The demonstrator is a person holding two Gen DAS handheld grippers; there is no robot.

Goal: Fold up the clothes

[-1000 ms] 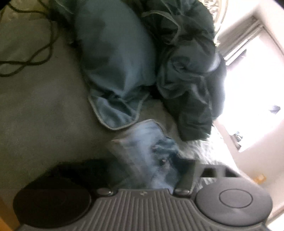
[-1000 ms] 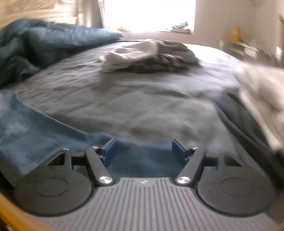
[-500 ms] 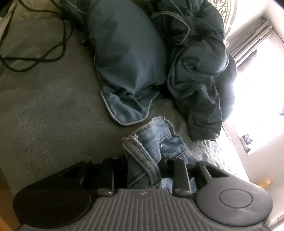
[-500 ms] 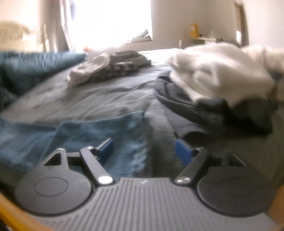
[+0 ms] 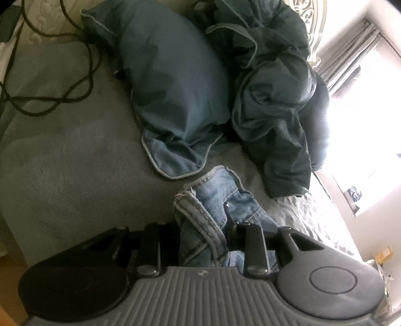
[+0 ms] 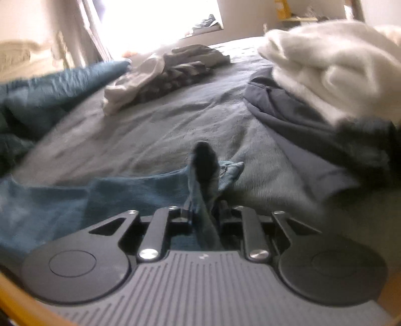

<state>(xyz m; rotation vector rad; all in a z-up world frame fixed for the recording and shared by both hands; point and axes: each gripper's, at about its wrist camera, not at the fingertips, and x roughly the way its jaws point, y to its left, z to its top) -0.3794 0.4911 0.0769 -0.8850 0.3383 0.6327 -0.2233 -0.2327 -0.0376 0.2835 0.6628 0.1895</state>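
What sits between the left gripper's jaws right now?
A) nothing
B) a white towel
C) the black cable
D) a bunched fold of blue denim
D: in the left wrist view the left gripper has a bunched fold of blue denim with a stitched hem clamped between its jaws; the black cable lies far off on the grey bedsheet.

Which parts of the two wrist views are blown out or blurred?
Left wrist view: window at right fully blown out, glare washing over the dark bedding; jeans fairly sharp. Right wrist view: window overexposed, white pile and teal fabric smeared by motion blur; strong fisheye bending in both.
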